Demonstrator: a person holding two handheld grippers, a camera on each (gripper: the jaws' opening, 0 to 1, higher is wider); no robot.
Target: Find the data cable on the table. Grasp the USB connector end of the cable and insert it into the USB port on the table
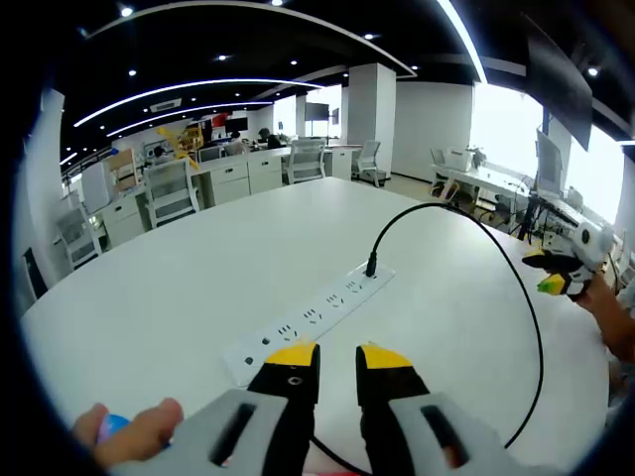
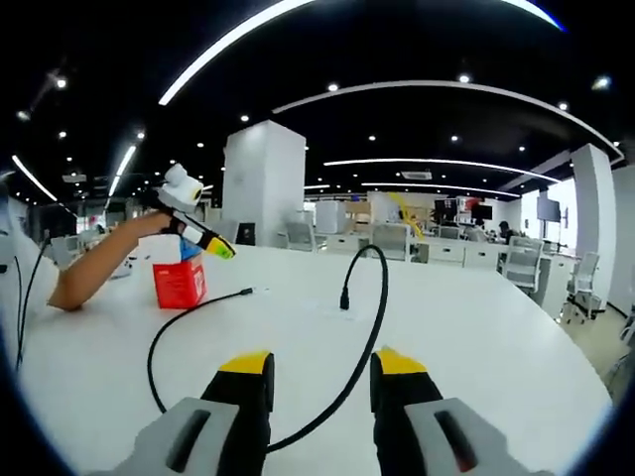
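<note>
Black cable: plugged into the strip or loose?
One end in: the thin black cable stands upright in the long white power strip. Its other end lies loose on the white table.

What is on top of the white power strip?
A black cable arches up from its plug, standing in one end of the white power strip. Left gripper covers the near end.

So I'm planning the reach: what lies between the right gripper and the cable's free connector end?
In the right gripper view, bare white table separates the right gripper from the connector end, crossed by the black cable.

Cable (image 1: 531,327) on table (image 1: 198,268), plugged into power strip (image 1: 313,319).
</note>
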